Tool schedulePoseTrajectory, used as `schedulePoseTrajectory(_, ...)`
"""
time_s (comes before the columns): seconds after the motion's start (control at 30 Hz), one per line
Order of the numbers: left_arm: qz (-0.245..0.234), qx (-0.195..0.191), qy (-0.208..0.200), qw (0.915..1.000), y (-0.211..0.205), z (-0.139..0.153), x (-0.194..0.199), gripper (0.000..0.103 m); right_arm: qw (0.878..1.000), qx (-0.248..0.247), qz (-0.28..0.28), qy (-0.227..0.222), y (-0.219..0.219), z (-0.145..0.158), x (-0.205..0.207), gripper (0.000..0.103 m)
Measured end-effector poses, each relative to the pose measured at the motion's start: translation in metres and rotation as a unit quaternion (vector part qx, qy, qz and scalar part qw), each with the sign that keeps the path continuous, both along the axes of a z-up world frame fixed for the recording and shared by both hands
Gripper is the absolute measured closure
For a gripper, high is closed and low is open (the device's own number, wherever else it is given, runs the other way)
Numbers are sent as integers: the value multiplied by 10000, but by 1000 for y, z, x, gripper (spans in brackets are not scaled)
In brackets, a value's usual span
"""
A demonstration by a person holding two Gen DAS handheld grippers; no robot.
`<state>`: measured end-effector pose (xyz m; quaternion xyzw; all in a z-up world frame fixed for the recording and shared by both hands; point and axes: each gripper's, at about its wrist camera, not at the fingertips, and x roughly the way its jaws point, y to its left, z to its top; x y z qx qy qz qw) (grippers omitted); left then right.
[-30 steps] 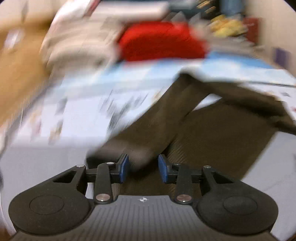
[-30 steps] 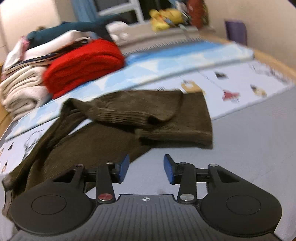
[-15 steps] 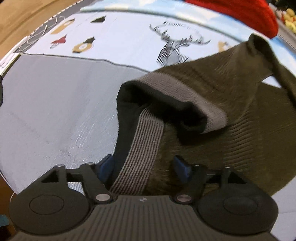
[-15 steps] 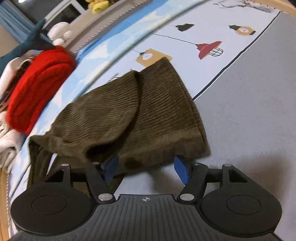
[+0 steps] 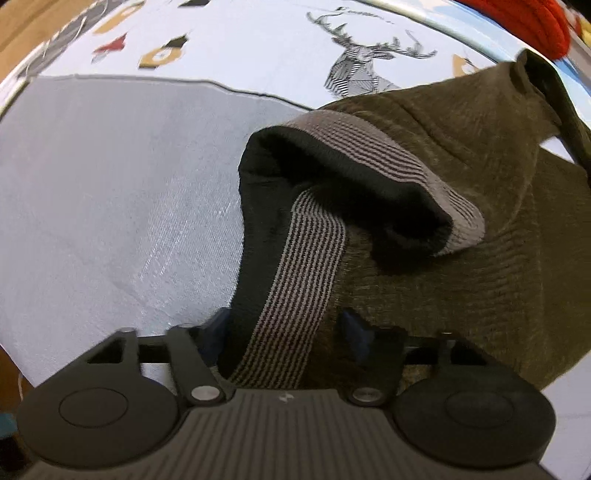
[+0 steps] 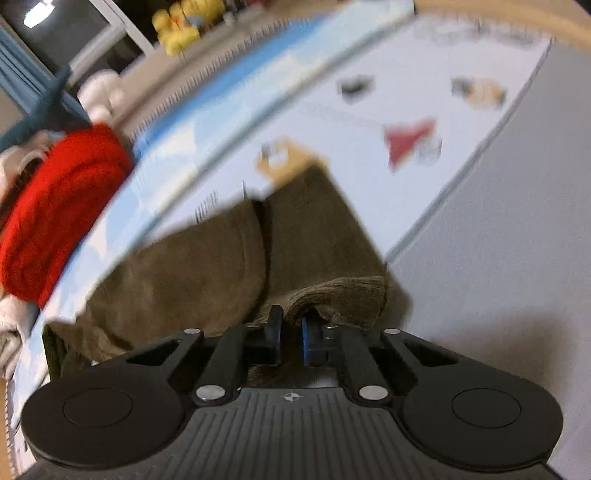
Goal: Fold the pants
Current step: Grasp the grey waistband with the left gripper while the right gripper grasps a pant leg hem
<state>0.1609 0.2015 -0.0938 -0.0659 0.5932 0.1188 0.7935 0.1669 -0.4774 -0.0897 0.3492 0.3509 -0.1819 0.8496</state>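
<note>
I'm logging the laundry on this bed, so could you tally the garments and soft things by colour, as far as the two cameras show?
Olive-brown: 1, the pants
Red: 1, folded knit
Teal: 1, garment behind the red one
Cream or white: 1 stack at least, blurred
Yellow: 1 cluster of toys, number unclear
Total: 5

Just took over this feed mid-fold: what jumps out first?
The olive pants fill both views, their striped waistband gaping open between the open left tongs. The right tongs are shut on a bunched pant edge. A red bundle sits at far left on the printed sheet.
</note>
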Motion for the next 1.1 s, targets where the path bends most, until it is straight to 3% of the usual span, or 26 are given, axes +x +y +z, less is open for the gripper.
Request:
schedulePoseTrajectory(0.07,-150,75,-94,9998,-1,8,-6,54,9991,-273,-170,-261,-13,18,-12,95)
schedulePoseTrajectory(0.1,-222,141,-158,9995,-1,13,-9,71,9982,-386,-287,-367,-22,26,-21,95)
schedulePoseTrajectory(0.13,-295,221,-204,9991,-3,17,-12,72,9969,-500,-417,-430,-29,33,-30,95)
schedulePoseTrajectory(0.2,-440,222,-347,9982,-3,26,-21,86,9935,-729,-742,-463,-51,47,-53,95)
schedulePoseTrajectory(0.37,-832,-7,-534,9951,-1,37,-40,89,9831,-1109,-1447,-178,-107,58,-122,96)
schedulePoseTrajectory(0.5,-1053,-129,-414,9935,-1,37,-54,92,9795,-801,-1762,550,-148,38,-166,95)
schedulePoseTrajectory(0.6,-997,295,12,9946,1,27,-53,103,9829,-330,-1159,1391,-162,6,-173,93)
schedulePoseTrajectory(0.67,-799,230,113,9965,10,23,-52,103,9760,-206,-845,1994,-162,-13,-175,82)
schedulePoseTrajectory(0.77,-592,-155,-130,9980,16,29,-49,97,9768,-67,-752,2004,-166,-19,-177,64)
schedulePoseTrajectory(0.83,-446,-297,-241,9983,18,31,-47,67,9777,-138,-714,1969,-164,-18,-174,48)
schedulePoseTrajectory(0.87,-374,-461,-270,9979,18,31,-46,44,9775,-191,-677,1988,-161,-18,-172,48)
schedulePoseTrajectory(0.9,-347,-534,-272,9976,17,31,-46,39,9770,-212,-637,2024,-159,-18,-169,48)
schedulePoseTrajectory(1.1,-403,-586,-154,9973,3,21,-29,39,9731,-187,-646,2205,-148,-24,-155,51)
